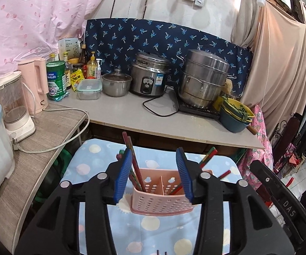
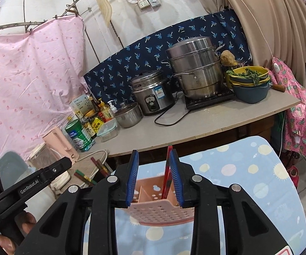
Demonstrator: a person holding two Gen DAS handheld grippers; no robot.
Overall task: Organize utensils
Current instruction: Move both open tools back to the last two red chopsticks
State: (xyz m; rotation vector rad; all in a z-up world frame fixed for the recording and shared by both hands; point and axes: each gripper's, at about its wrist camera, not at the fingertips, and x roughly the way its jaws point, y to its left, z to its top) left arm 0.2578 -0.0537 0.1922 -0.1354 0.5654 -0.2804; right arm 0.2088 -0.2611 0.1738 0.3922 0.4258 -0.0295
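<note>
A pink perforated plastic utensil caddy [image 1: 161, 199] with a central divider is shown standing on a light-blue dotted cloth [image 1: 153, 229]. In the left wrist view the left tool [image 1: 153, 177] is seen wide open, its blue ribbed pads flanking the caddy and gripping nothing. Red-and-green chopsticks [image 1: 135, 165] are seen leaning in the left compartment, toward 11 o'clock; further chopsticks [image 1: 208, 157] project at 1 o'clock behind the right pad. In the right wrist view the right tool [image 2: 154, 177] is likewise held open above the caddy [image 2: 161, 212], and a red pair of chopsticks [image 2: 166, 174] is seen upright in the right compartment, just beside the right pad; contact cannot be told. Loose chopsticks [image 2: 85, 177] are seen at 9 o'clock. A steel steamer pot [image 1: 202, 78] and rice cooker [image 1: 149, 74] are carried on the grey bench [image 1: 131, 112] at 12 o'clock.
</note>
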